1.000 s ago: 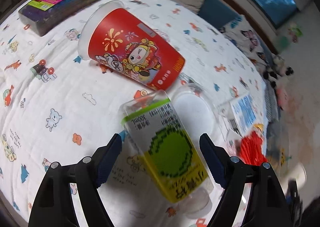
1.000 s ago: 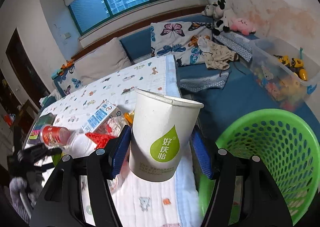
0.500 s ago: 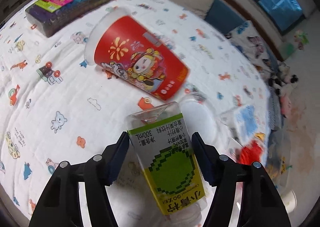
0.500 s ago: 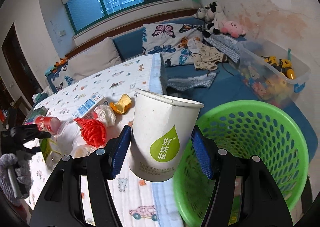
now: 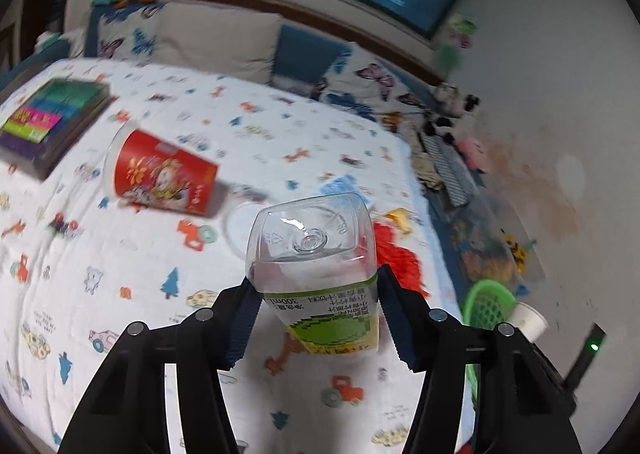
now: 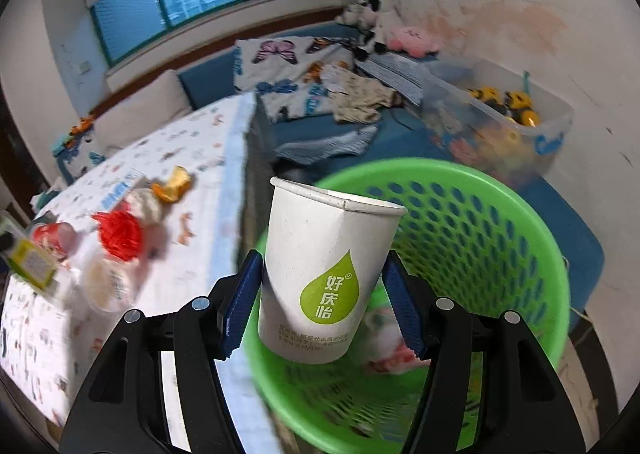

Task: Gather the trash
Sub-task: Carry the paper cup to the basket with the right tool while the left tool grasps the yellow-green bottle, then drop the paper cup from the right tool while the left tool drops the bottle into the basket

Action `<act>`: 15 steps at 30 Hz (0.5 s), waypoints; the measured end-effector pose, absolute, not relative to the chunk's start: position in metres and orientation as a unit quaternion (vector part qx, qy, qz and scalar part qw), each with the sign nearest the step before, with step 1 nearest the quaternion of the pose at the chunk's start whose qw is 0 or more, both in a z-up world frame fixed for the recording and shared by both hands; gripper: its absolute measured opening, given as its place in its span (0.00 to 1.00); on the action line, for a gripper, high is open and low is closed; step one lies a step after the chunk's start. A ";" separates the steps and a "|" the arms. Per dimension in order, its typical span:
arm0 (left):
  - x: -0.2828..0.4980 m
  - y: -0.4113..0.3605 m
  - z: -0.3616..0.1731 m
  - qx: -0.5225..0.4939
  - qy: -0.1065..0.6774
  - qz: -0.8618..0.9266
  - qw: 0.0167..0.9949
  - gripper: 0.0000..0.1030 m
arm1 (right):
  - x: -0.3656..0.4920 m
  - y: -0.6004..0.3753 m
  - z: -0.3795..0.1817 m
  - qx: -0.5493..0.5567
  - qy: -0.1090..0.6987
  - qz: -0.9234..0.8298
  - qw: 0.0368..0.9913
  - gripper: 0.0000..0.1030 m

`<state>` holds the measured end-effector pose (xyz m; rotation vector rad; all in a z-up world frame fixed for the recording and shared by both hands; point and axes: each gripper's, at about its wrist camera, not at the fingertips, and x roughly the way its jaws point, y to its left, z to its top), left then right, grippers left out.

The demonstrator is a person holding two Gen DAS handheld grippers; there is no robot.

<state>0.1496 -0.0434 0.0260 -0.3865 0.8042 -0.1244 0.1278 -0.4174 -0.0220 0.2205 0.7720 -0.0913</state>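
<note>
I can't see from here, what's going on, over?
Right gripper holds paper cup above green basket. Left gripper closing on plastic bottle. Path looks clear.

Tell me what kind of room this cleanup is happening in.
Probably a child's bedroom or playroom: a cartoon-print white quilt covers the bed, plush toys sit by the wall, and a clear plastic bin of toys stands nearby.
</note>
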 end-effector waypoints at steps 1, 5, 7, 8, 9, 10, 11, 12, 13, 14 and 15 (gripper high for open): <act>0.148 -0.046 0.030 -0.182 0.386 -0.067 0.902 0.54 | 0.126 -0.421 -0.025 0.107 0.378 -0.050 0.918 0.60; 0.140 -0.065 0.053 -0.157 0.369 -0.095 0.911 0.54 | 0.125 -0.439 -0.040 0.113 0.395 -0.077 0.908 0.60; 0.138 -0.074 0.063 -0.149 0.362 -0.112 0.913 0.54 | 0.125 -0.447 -0.047 0.116 0.403 -0.086 0.904 0.61; 0.139 -0.080 0.068 -0.145 0.360 -0.121 0.914 0.54 | 0.125 -0.450 -0.051 0.118 0.406 -0.090 0.902 0.62; 0.140 -0.088 0.074 -0.139 0.357 -0.133 0.914 0.54 | 0.125 -0.454 -0.055 0.118 0.411 -0.093 0.899 0.62; 0.142 -0.094 0.078 -0.134 0.356 -0.141 0.914 0.54 | 0.124 -0.456 -0.057 0.119 0.412 -0.097 0.898 0.62; 0.144 -0.101 0.081 -0.131 0.356 -0.150 0.913 0.54 | 0.124 -0.459 -0.059 0.121 0.413 -0.100 0.897 0.62; 0.146 -0.108 0.083 -0.129 0.357 -0.159 0.911 0.54 | 0.124 -0.462 -0.061 0.123 0.415 -0.101 0.896 0.63; 0.149 -0.118 0.086 -0.125 0.358 -0.173 0.909 0.54 | 0.123 -0.463 -0.062 0.123 0.415 -0.104 0.895 0.66; 0.151 -0.128 0.089 -0.121 0.359 -0.184 0.907 0.54 | 0.122 -0.465 -0.062 0.123 0.415 -0.108 0.895 0.72; 0.152 -0.136 0.090 -0.118 0.360 -0.191 0.906 0.54 | 0.120 -0.467 -0.062 0.123 0.414 -0.112 0.895 0.73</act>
